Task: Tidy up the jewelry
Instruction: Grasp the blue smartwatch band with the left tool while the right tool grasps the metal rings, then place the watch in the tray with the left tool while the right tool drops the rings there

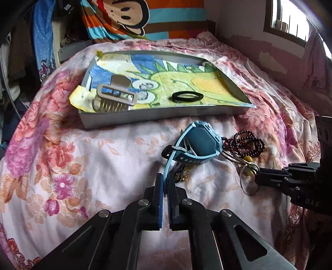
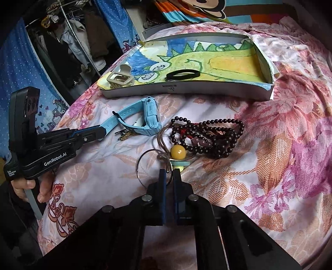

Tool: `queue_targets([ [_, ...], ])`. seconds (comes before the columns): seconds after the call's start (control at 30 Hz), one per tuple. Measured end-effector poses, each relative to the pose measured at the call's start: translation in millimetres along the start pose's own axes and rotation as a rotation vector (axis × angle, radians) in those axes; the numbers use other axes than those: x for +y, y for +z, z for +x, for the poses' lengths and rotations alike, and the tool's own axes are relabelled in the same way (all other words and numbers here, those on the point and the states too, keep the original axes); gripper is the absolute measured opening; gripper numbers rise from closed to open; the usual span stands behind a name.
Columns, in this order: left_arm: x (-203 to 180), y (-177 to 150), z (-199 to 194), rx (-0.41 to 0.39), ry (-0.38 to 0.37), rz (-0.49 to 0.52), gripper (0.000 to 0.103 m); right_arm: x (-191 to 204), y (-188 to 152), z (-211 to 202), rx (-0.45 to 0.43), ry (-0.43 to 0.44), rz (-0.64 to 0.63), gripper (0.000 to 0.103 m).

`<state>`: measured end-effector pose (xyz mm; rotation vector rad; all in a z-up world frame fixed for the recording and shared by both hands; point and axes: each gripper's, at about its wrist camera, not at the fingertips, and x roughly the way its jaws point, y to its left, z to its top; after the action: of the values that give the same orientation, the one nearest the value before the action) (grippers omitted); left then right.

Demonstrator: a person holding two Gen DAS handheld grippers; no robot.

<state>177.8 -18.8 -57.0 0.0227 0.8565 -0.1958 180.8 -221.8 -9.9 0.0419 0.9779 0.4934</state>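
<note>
My left gripper [image 1: 165,182] is shut on the strap of a light blue watch [image 1: 197,143], which lies on the floral bedspread; the watch also shows in the right wrist view [image 2: 150,116]. My right gripper [image 2: 169,172] is shut on a thin wire ring [image 2: 143,164] tied to a cord with a yellow bead [image 2: 178,152]. A dark beaded necklace [image 2: 209,137] lies heaped just beyond it. The shallow grey tray [image 1: 157,115] with a drawing inside holds a beige hair claw [image 1: 115,97] and a black hair band [image 1: 187,96].
Small gold and dark items [image 2: 125,134] lie under the watch. A striped cartoon pillow [image 1: 132,18] stands behind the tray. Clothes hang at the left [image 2: 68,45]. A wall with a window [image 1: 288,22] is at the right. The bedspread [image 1: 93,166] drops away at the left.
</note>
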Motion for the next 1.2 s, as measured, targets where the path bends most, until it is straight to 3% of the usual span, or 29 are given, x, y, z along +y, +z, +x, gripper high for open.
queue_targets([
  [0.5,-13.8,8.4,-41.0,-0.22,0.1,0.057,0.003,10.4,9.5,-49.3,-0.178,-0.124,-0.117,0.002],
  [0.73,-20.4,16.8,-67.8,-0.317,0.104,0.074,0.003,14.7,21.0,-78.0,-0.293,-0.103,-0.131,0.002],
  [1.0,-14.1,29.8,-94.1,-0.362,0.068,0.028,0.003,20.4,38.3,-98.5,-0.384,-0.108,-0.166,0.002],
  [1.2,-17.0,48.8,-89.4,-0.335,0.115,0.012,0.003,11.8,63.7,-106.4,-0.434,-0.134,-0.172,0.002],
])
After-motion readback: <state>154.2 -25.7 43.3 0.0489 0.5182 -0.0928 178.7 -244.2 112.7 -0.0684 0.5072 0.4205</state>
